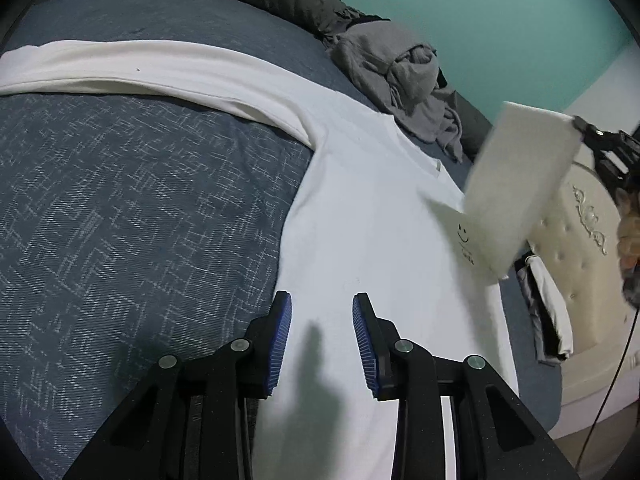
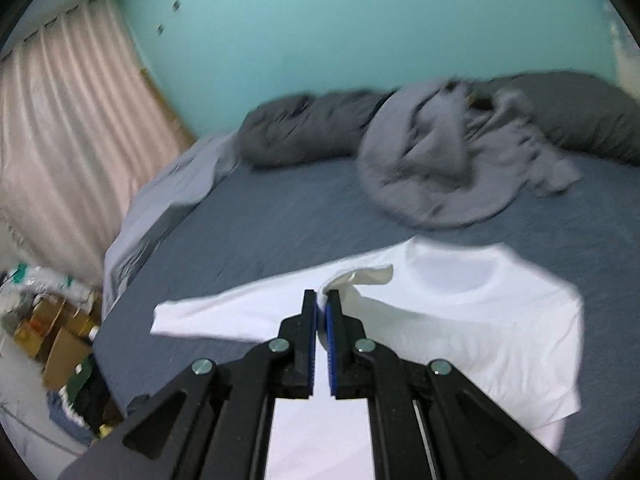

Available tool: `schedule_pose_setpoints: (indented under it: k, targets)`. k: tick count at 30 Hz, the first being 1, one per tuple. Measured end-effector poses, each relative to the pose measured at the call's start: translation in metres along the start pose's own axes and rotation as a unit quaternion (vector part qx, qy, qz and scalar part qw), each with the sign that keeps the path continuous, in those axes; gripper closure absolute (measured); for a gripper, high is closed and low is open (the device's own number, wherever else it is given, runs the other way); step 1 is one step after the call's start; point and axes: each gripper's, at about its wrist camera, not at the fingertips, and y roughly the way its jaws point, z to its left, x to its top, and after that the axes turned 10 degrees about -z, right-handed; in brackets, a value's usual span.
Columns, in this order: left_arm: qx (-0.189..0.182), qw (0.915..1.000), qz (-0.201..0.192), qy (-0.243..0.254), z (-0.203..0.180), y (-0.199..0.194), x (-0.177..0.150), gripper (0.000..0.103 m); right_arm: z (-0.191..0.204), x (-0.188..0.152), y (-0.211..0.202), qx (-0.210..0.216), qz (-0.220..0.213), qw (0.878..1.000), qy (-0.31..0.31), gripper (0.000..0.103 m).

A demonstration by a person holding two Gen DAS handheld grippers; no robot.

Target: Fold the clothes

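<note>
A white long-sleeved T-shirt (image 1: 360, 216) lies spread flat on the blue-grey bedspread (image 1: 140, 208), one sleeve (image 1: 132, 68) stretched out sideways. The left gripper (image 1: 322, 312) hovers over the shirt's body, its fingers spread and empty. The right gripper (image 2: 321, 300) pinches the other sleeve's cuff (image 2: 356, 276), raised above the shirt. A crumpled grey garment (image 2: 448, 164) lies beyond the collar.

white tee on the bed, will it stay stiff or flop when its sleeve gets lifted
Likely floppy: the sleeve pinched by the right gripper already curls and droops. Probably light, since the thin white tee lies flat with few wrinkles. It may drag across the blue bedspread rather than slide freely, given that woven texture.
</note>
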Motion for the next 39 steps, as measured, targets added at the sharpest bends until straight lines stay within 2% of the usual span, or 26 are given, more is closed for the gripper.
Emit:
schedule_pose_setpoints:
  k: [5, 11, 16, 18, 19, 20, 21, 22, 27, 31, 35, 39]
  targets:
    - [-0.003, 1.0, 0.0, -0.004, 0.007, -0.003, 0.001, 0.061, 0.029, -0.068, 0.069, 0.009, 0.067, 0.998, 0.005, 0.099]
    - [-0.006, 1.0, 0.0, -0.008, 0.015, -0.008, 0.001, 0.061, 0.026, -0.126, 0.102, 0.022, 0.11, 0.993, 0.024, 0.099]
    - [-0.008, 1.0, 0.002, 0.002, 0.009, -0.003, 0.004, 0.061, 0.027, -0.155, 0.108, 0.046, 0.134, 0.99, 0.03, 0.099]
    - [-0.01, 0.9999, 0.002, 0.005, 0.006, 0.0, 0.005, 0.061, 0.027, -0.165, 0.112, 0.067, 0.156, 0.985, 0.036, 0.095]
    - [-0.01, 0.9999, 0.002, 0.007, 0.004, 0.001, 0.005, 0.061, 0.027, -0.169, 0.112, 0.069, 0.162, 0.984, 0.037, 0.09]
    - [-0.011, 0.9999, 0.002, 0.009, 0.002, 0.003, 0.006, 0.061, 0.027, -0.172, 0.113, 0.072, 0.168, 0.983, 0.037, 0.081]
    - [-0.011, 0.9999, 0.003, 0.012, 0.0, 0.005, 0.006, 0.061, 0.025, -0.175, 0.11, 0.072, 0.167, 0.982, 0.04, 0.062]
    - [-0.011, 0.9998, 0.003, 0.016, -0.003, 0.008, 0.007, 0.06, 0.018, -0.176, 0.1, 0.066, 0.154, 0.985, 0.048, 0.052]
    - [-0.009, 0.9992, 0.005, 0.04, -0.019, 0.024, 0.011, 0.059, -0.02, -0.181, 0.053, 0.037, 0.087, 0.992, 0.085, 0.051]
    - [-0.004, 0.9971, 0.015, 0.074, -0.041, 0.047, 0.013, 0.059, -0.049, -0.186, 0.016, 0.014, 0.034, 0.993, 0.114, 0.05]
    - [0.006, 0.9935, 0.026, 0.111, -0.062, 0.071, 0.013, 0.059, -0.089, -0.198, -0.019, -0.019, -0.014, 0.987, 0.161, 0.05]
    - [0.021, 0.989, 0.04, 0.14, -0.077, 0.095, 0.01, 0.059, -0.117, -0.21, -0.042, -0.026, -0.051, 0.979, 0.198, 0.05]
